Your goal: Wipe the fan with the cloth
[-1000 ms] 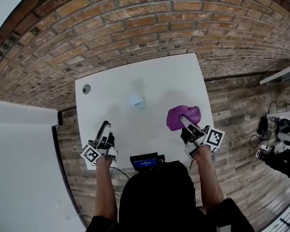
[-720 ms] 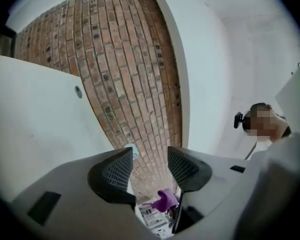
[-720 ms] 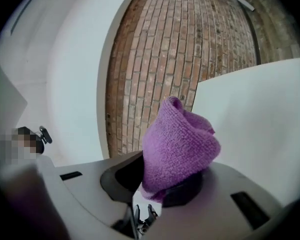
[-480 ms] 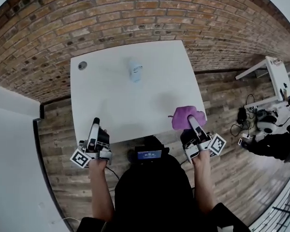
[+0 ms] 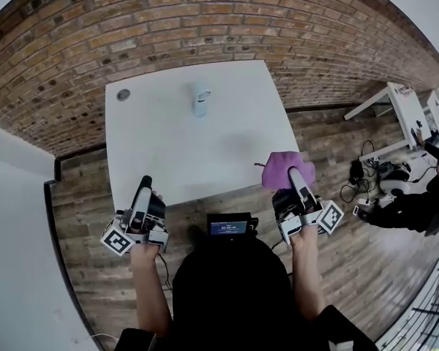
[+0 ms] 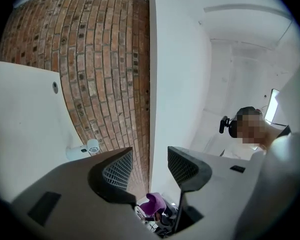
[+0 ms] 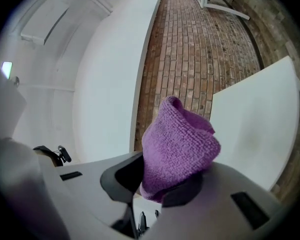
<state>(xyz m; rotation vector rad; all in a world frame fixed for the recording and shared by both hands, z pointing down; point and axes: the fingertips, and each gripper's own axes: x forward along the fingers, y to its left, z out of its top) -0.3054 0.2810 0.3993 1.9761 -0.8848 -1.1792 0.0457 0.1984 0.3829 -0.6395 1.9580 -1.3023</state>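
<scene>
- At the upper middle of the head view, a small white fan stands on the far part of the white tabletop, well apart from both grippers.
- In the upper left corner of the tabletop there is a round cable hole.
- At the lower right of that view, the right hand-held gripper sits by the tabletop's near right corner, its jaws clamped on a purple cloth.
- In the right gripper view, the cloth bunches up out of the closed jaws of the right hand-held gripper, with the tabletop to its right.
- At the lower left of the head view, the left hand-held gripper is at the tabletop's near edge.
- In the left gripper view, the jaws of the left hand-held gripper stand apart with nothing between them, and the fan shows just to their left.
- Beyond the tabletop runs a brick wall, and a wooden floor lies around it.
</scene>
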